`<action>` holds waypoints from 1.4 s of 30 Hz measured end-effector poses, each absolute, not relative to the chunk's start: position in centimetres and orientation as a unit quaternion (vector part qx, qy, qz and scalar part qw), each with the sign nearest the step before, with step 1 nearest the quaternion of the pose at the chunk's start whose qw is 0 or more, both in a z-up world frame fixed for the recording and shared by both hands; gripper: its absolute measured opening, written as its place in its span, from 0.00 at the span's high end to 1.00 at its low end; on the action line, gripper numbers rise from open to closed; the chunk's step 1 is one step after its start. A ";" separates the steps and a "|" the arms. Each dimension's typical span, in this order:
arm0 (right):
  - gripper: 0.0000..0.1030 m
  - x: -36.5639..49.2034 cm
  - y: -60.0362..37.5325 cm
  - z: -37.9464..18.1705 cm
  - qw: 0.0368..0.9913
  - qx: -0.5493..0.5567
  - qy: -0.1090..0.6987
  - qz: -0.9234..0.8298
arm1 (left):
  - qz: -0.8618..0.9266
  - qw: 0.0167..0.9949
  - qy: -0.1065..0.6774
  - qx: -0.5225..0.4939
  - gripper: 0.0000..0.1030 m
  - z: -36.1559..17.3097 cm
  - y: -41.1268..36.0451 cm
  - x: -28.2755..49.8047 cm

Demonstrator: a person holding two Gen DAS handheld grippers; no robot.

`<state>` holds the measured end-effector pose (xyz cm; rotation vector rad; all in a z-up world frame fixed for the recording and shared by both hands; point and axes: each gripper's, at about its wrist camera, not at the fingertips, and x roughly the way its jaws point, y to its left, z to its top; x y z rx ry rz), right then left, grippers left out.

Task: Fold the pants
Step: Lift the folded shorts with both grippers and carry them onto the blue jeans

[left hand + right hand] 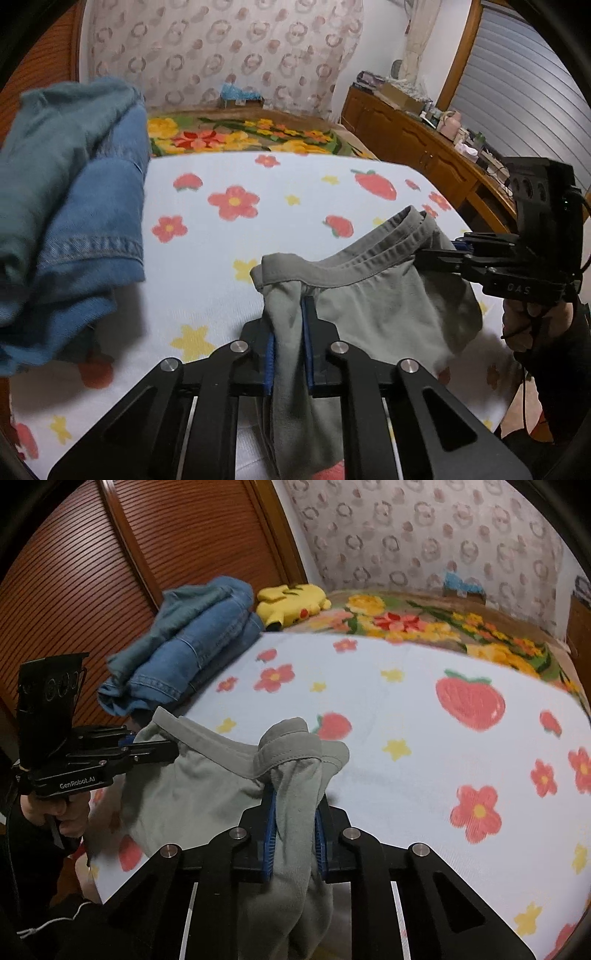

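Grey pants (373, 306) hang by their waistband between my two grippers, above the near edge of a bed. My left gripper (288, 310) is shut on one end of the waistband. My right gripper (293, 797) is shut on the other end. Each gripper shows in the other's view: the right one (443, 254) at the right, the left one (155, 747) at the left. The grey pants (207, 790) sag between them, and their legs drop out of view below.
The bed has a white sheet with flowers and strawberries (258, 229) and a floral blanket (240, 136) behind. A pile of blue jeans (74, 206) lies at the left, also seen in the right wrist view (188, 642). A yellow plush (291, 602) lies beside it. A wooden dresser (424, 147) stands at the right.
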<state>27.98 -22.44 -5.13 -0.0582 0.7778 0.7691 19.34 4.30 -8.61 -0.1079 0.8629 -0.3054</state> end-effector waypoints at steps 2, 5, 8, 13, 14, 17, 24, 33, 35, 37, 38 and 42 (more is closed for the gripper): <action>0.83 27.7 -22.2 -4.3 0.858 -0.033 0.358 0.367 | -0.141 0.901 0.408 -0.047 0.87 -7.8 4.5 19.1; 0.83 27.3 -21.8 -3.1 0.864 -0.041 0.339 0.369 | -0.129 0.910 0.391 -0.042 0.87 -6.2 4.9 18.9; 0.83 27.0 -21.4 -1.8 0.870 -0.049 0.322 0.370 | -0.118 0.919 0.374 -0.038 0.87 -4.6 5.3 18.7; 0.83 26.8 -20.2 -0.2 0.876 -0.063 0.296 0.376 | -0.100 0.932 0.347 -0.025 0.87 -2.0 5.9 18.6; 0.83 26.8 -20.0 0.2 0.877 -0.066 0.291 0.377 | -0.097 0.935 0.341 -0.023 0.87 -1.5 6.1 18.6; 0.83 26.7 -19.3 1.3 0.879 -0.072 0.280 0.379 | -0.089 0.940 0.329 -0.018 0.87 -0.2 6.7 18.6; 0.83 26.9 -17.2 3.2 0.881 -0.089 0.257 0.388 | -0.072 0.948 0.310 -0.014 0.87 1.7 9.2 19.2; 0.83 28.8 -14.3 4.6 0.878 -0.112 0.236 0.401 | -0.048 0.956 0.287 -0.027 0.87 3.0 13.3 19.7; 0.83 29.3 -13.5 4.9 0.878 -0.115 0.230 0.404 | -0.043 0.958 0.283 -0.028 0.87 3.1 13.9 19.7; 0.83 29.9 -13.0 4.7 0.878 -0.116 0.227 0.406 | -0.036 0.959 0.279 -0.028 0.87 3.2 14.4 20.0; 0.83 30.1 -12.7 4.8 0.877 -0.117 0.225 0.408 | -0.034 0.960 0.277 -0.029 0.87 3.2 14.7 20.0; 0.83 31.4 -11.2 4.9 0.875 -0.131 0.220 0.410 | -0.023 0.963 0.267 -0.040 0.87 3.4 15.9 20.2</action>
